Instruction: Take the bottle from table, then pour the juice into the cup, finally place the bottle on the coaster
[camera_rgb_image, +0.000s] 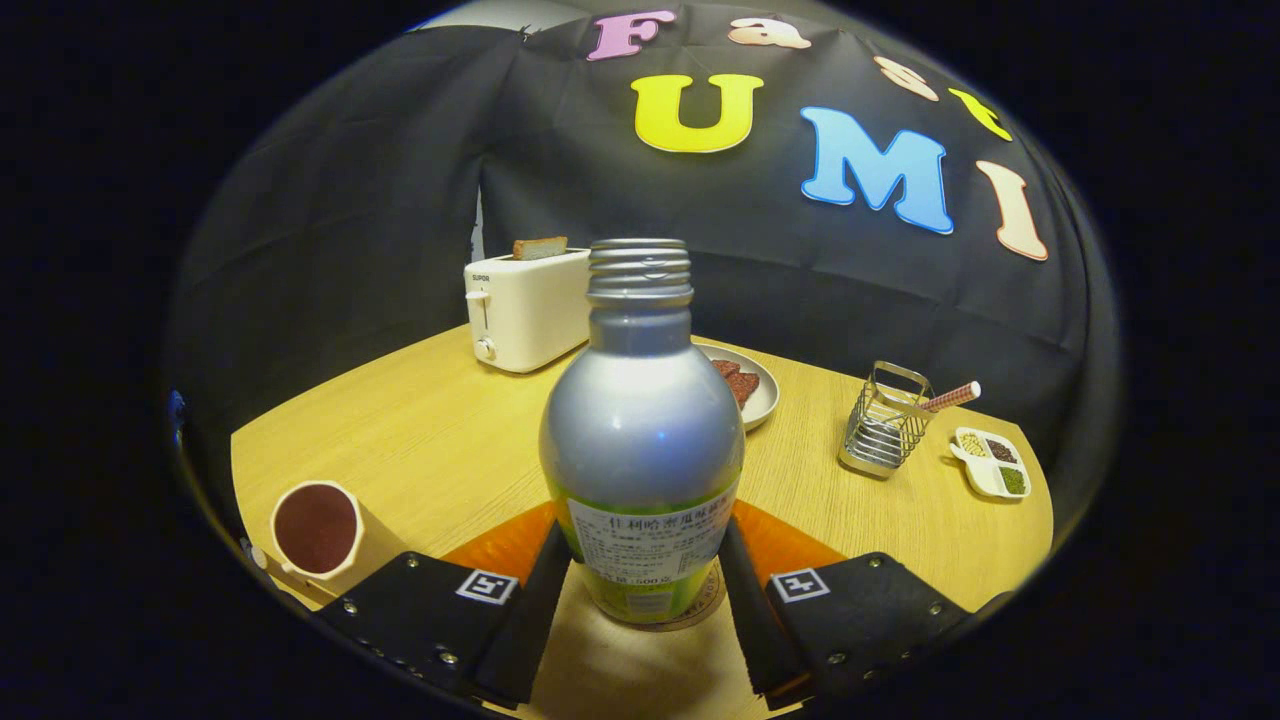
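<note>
cup (316, 528) full | bottle (642, 440) stands on coaster (700, 608) | your gripper (642, 560) fingers hug bottle; release is left

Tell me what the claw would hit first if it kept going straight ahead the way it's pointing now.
The bottle: it already stands between the fingers of the claw, on the coaster, so there is no free way ahead. The fingers seem to press its sides. Beyond it lies the plate, probably next in line, though depth is unclear.
</note>
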